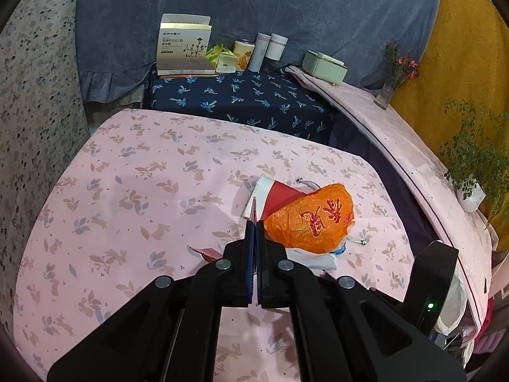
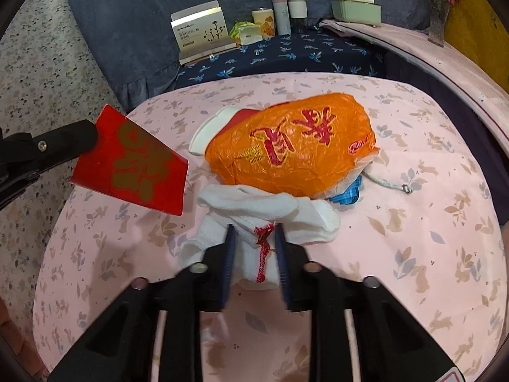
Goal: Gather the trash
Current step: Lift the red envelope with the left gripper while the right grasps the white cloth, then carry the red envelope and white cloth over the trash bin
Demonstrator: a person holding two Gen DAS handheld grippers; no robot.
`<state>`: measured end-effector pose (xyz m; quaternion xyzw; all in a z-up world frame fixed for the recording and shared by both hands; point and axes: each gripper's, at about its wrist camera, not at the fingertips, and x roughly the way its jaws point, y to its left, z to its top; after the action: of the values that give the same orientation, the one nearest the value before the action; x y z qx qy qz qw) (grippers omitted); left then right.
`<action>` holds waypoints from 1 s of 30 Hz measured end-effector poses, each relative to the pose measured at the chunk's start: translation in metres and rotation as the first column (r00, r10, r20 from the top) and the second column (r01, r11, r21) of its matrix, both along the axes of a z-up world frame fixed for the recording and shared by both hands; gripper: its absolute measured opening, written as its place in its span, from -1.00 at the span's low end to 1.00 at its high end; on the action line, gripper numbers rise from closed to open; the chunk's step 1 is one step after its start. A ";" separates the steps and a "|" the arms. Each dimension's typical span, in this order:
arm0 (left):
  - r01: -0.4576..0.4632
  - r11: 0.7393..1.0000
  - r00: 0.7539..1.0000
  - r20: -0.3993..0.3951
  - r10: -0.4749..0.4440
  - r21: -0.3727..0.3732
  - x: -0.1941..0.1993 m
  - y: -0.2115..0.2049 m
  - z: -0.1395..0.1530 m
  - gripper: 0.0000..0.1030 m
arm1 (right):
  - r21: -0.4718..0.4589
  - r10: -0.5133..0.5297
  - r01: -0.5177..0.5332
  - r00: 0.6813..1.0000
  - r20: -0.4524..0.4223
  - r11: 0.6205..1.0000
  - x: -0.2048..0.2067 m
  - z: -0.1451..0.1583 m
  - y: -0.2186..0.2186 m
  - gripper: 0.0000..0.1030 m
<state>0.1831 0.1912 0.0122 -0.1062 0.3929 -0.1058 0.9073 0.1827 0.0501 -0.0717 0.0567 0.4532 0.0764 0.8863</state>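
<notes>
1. Progress: early to mid, by my read. One piece is picked up, a second is being taken, and the rest is on the desk (image 2: pixel 413 222).
2. Left gripper (image 1: pixel 254 219): fingers closed on a red envelope (image 2: pixel 133 162). In the right view it hangs clear of the desk, left of the pile. In the left view only its thin edge shows between the fingers.
3. Right gripper (image 2: pixel 256 232): fingers either side of the white cloth (image 2: pixel 254 210), straddling the part with red stitching. The pads look close against the cloth, but a firm pinch isn't clear. Cloth lies on the desk.
4. Left on the desk: orange bag (image 2: pixel 292 146) just behind the cloth and touching it, paper cup (image 2: pixel 206 130) lying on its side at the bag's far-left end, a blue scrap (image 2: pixel 346 195) and a cord (image 2: pixel 388 184) at the bag's right edge.
5. No bin in either view, so drop-off spot is unknown.
6. Boxes and jars on the far blue-patterned surface look like household items, not trash. That is a guess.
7. Next, likely: firm up the hold on the cloth, then go for the bag and cup.
</notes>
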 end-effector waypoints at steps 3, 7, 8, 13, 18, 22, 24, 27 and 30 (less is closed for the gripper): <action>0.006 1.000 1.000 -0.004 -0.006 0.003 -0.001 -0.005 -0.001 -1.00 | 0.011 0.001 -0.001 1.000 0.006 1.000 -0.004 0.002 -0.004 -0.83; 0.018 1.000 1.000 -0.002 -0.018 0.008 -0.005 -0.014 0.002 -0.99 | 0.021 0.000 -0.001 0.999 0.040 1.000 -0.012 0.014 -0.013 -0.86; 0.022 1.000 1.000 0.001 -0.022 0.009 -0.006 -0.017 0.003 -1.00 | 0.025 -0.004 0.003 0.999 0.048 1.000 -0.014 0.017 -0.016 -0.86; 0.053 0.998 0.998 0.020 -0.054 0.016 -0.014 -0.039 0.014 -1.00 | 0.043 -0.036 0.032 0.995 0.091 0.999 -0.027 0.037 -0.037 -0.87; 0.101 0.994 0.994 0.041 -0.103 0.028 -0.023 -0.069 0.025 -1.00 | 0.060 -0.087 0.079 0.987 0.133 0.995 -0.039 0.057 -0.065 -0.87; 0.149 0.988 0.987 0.053 -0.150 0.034 -0.029 -0.098 0.033 -1.00 | 0.067 -0.138 0.128 0.977 0.165 0.989 -0.050 0.071 -0.092 -0.87; 0.175 0.984 0.982 0.060 -0.177 0.038 -0.033 -0.114 0.037 -1.00 | 0.073 -0.165 0.154 0.970 0.177 0.985 -0.056 0.076 -0.107 -0.87; 0.215 0.976 0.974 0.068 -0.217 0.038 -0.037 -0.137 0.042 -0.99 | 0.080 -0.214 0.202 0.957 0.195 0.976 -0.067 0.084 -0.133 -0.87; 0.256 0.966 0.963 0.075 -0.259 0.043 -0.043 -0.162 0.046 -1.00 | 0.089 -0.267 0.253 0.941 0.207 0.963 -0.079 0.089 -0.161 -0.87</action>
<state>0.1402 0.0288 0.0582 -0.0351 0.3682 -0.2207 0.9025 0.1042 -0.1110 0.0178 0.1345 0.3396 -0.0217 0.9307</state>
